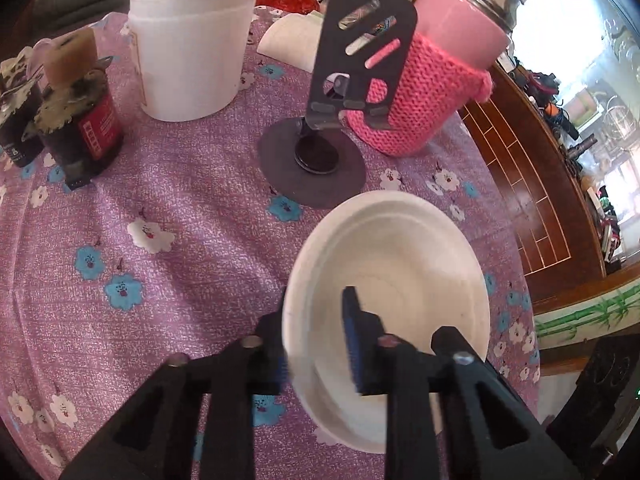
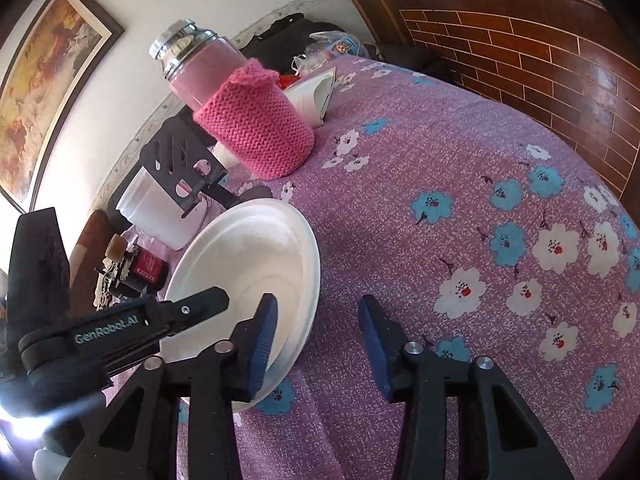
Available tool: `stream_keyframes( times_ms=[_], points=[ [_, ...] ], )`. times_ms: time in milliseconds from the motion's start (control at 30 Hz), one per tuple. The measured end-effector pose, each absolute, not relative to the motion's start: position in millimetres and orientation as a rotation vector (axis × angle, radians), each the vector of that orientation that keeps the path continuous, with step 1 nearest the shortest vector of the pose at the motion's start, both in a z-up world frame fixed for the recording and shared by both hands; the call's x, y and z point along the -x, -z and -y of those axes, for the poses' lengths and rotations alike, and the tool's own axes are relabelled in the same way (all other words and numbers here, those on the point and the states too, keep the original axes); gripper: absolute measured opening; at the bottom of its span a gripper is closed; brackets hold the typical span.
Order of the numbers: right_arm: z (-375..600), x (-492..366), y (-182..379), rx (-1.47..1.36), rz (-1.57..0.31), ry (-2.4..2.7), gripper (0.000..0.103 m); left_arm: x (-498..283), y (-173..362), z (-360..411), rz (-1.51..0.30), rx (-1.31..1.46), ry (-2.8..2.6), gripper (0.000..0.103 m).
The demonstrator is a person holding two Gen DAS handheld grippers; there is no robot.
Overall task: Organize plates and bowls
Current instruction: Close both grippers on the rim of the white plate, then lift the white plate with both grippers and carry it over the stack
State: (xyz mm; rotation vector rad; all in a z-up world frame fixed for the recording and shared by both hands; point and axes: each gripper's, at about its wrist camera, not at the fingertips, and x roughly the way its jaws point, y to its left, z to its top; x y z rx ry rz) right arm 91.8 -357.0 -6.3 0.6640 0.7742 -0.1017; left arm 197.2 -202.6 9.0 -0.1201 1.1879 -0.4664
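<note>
A white plate (image 1: 400,272) lies on the purple flowered tablecloth (image 1: 160,200), close in front of both grippers. My left gripper (image 1: 316,320) is shut on the plate's near-left rim, with one finger outside the rim and the other inside the dish. In the right wrist view the same plate (image 2: 248,248) sits at lower left, with the left gripper's black finger (image 2: 200,304) on its left edge. My right gripper (image 2: 318,312) straddles the plate's right rim. Its left pad (image 2: 264,336) hangs over the inside and the other pad stands over the cloth. A clear gap remains, so it is open.
Behind the plate stand a black phone stand (image 1: 360,52), a pink jar in a knitted sleeve (image 1: 420,96), a white plastic tub (image 1: 192,40) and small dark containers (image 1: 80,128). Folded white paper (image 1: 292,40) lies at the back. The table's edge curves along the right, before a brick-patterned wall (image 2: 540,60).
</note>
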Motion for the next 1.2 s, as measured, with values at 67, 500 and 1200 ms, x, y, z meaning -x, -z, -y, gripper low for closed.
stream_keyframes(
  times_ms=[67,500,1200],
  points=[
    [356.6,-92.2,7.1,-0.670,-0.775,0.092,0.025,-194.0,-9.7,203.7,-1.181,0.115,0.472,0.008],
    [322.5,-85.6,-5.7,-0.611,-0.763,-0.001,0.016,-158.3,-25.5,150.9,-1.114,0.185,0.413,0.008],
    [190.9,-6.6,-55.9,-0.350,-0.781,-0.185,0.017,-43.2,-64.2,22.6,-0.999,0.290,0.359,0.008]
  ],
)
